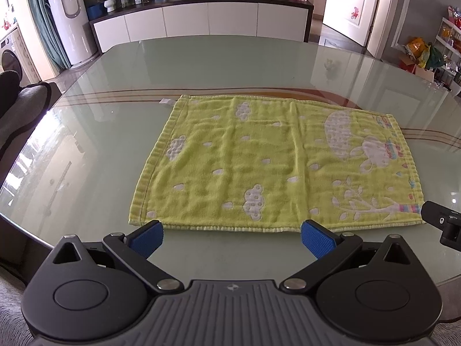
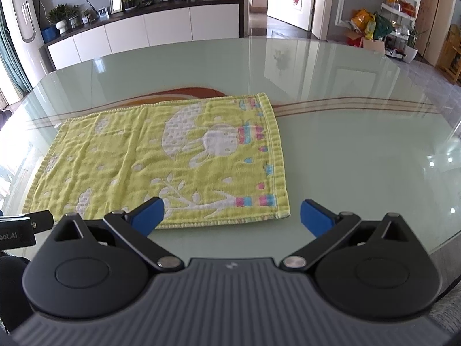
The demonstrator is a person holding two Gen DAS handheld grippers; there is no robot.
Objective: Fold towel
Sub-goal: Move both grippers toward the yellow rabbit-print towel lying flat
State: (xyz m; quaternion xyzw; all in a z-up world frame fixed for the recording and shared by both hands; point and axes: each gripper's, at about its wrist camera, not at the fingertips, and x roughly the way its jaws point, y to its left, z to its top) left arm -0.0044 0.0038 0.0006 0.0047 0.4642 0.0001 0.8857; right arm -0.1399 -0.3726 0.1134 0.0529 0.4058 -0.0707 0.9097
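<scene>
Your glass-topped oval table [image 1: 230, 66] runs out of frame on both sides; a white sideboard stands behind it. The yellow-green patterned cotton towel [image 1: 259, 167] lies flat, unfolded. Your left gripper [image 1: 232, 238] and right gripper [image 2: 232, 216] hang released, blue pads wide, just short of its near hem.

Glass table [image 1: 230, 57] carries a flat yellow towel [image 1: 259, 167]

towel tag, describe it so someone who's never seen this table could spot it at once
On the glass table lies a yellow-green towel with white clouds. At the towel's far left corner, a small white tag sticks out onto the glass. It is the only plain white bit beyond the hem.
</scene>
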